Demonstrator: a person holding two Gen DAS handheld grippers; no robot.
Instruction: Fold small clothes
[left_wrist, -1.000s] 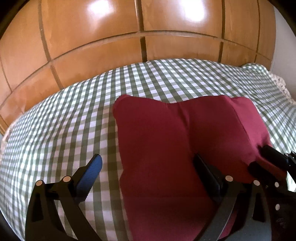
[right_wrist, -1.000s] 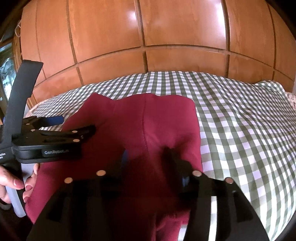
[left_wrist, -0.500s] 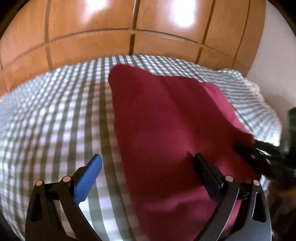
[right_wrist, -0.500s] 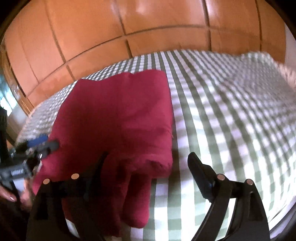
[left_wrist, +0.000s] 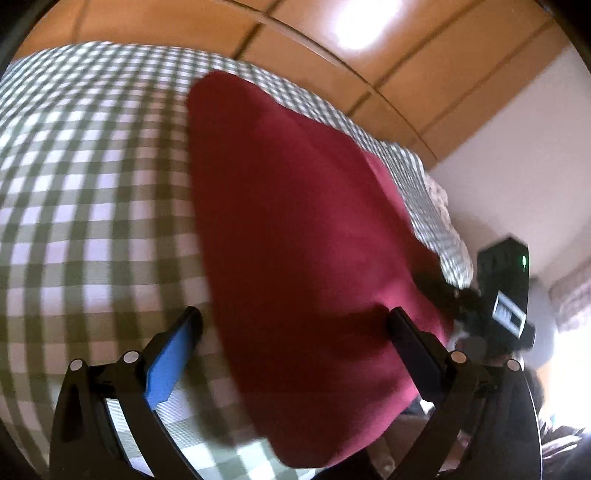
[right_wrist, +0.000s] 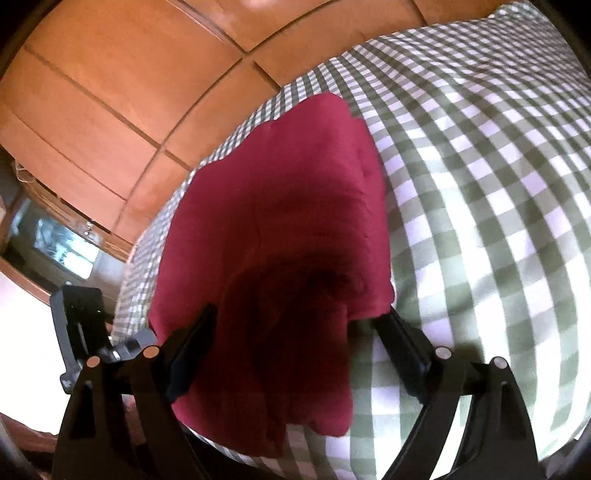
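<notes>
Lying on one checked bedspread (left_wrist: 92, 184), one red garment (left_wrist: 295, 229), two grippers, left gripper (left_wrist: 291, 343), right gripper (right_wrist: 295, 332), jaws released.

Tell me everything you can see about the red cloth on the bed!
The red cloth is dark red and looks soft and thick, with no pattern. It lies folded into a rough block on the green-and-white checked bedcover, its near end hanging loosely over the bed's edge. In the right wrist view some layers show along the right side. The left tool and the right tool both stand open with the cloth between their fingers. I cannot tell if they touch it.
</notes>
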